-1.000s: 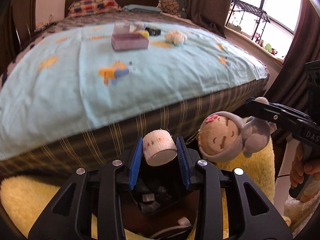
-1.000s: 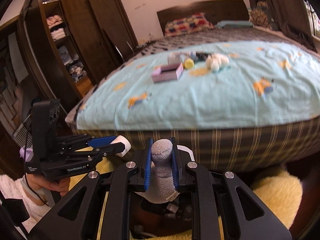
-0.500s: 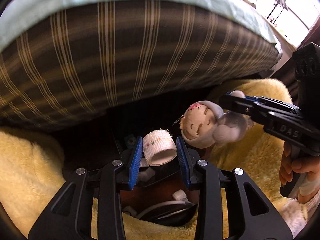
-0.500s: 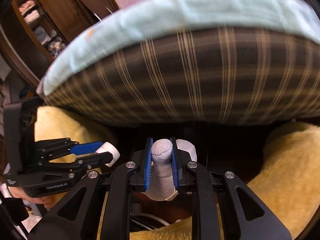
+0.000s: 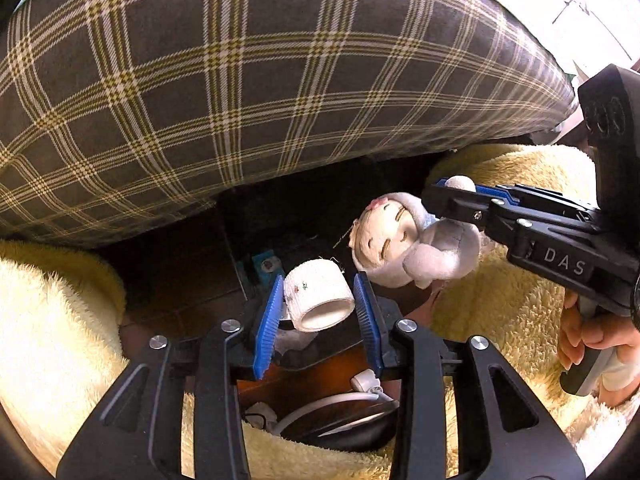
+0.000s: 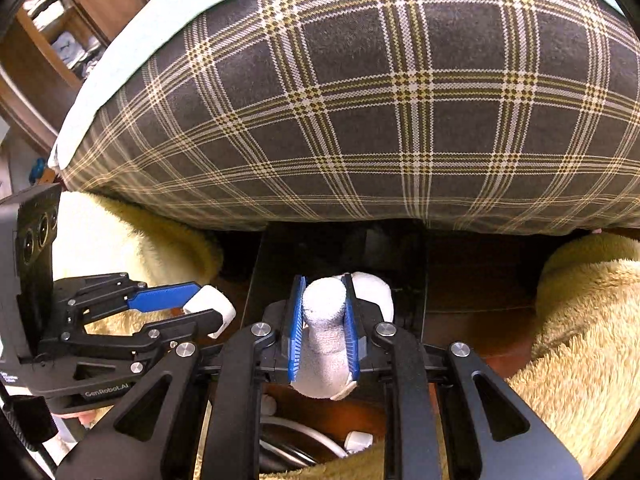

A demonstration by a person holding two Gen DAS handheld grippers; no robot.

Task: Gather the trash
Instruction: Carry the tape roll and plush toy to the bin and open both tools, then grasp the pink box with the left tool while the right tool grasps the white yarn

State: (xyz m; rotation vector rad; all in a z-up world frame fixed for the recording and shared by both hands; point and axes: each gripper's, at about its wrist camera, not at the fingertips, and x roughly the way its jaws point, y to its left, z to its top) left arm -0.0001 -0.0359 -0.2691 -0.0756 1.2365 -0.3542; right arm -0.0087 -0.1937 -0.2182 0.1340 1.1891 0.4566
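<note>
1. The left gripper (image 5: pixel 320 308) hangs low beside the plaid-covered mattress side (image 5: pixel 248 80), over a dark gap in the floor between two yellow fleece rugs (image 5: pixel 56 320).
2. Its jaws are opening. The white fabric roll of bandage tape (image 5: pixel 319 295) sits between the blue pads; the left pad touches it, the right pad shows a sliver of gap.
3. The right gripper (image 6: pixel 324 332) has its jaws closed on a limb of the small grey plush doll with a cream face (image 5: pixel 404 240), which dangles just beside the roll.
4. Handling, roll: judged light, springy and hollow. It is best held across its outer wall; a hard squeeze would crush it.
5. Handling, doll: judged soft and light. A pinched limb lets the body swing; the torso gives a steadier hold.
6. No trash container is identifiable below; cables (image 5: pixel 332 404) lie there.
</note>
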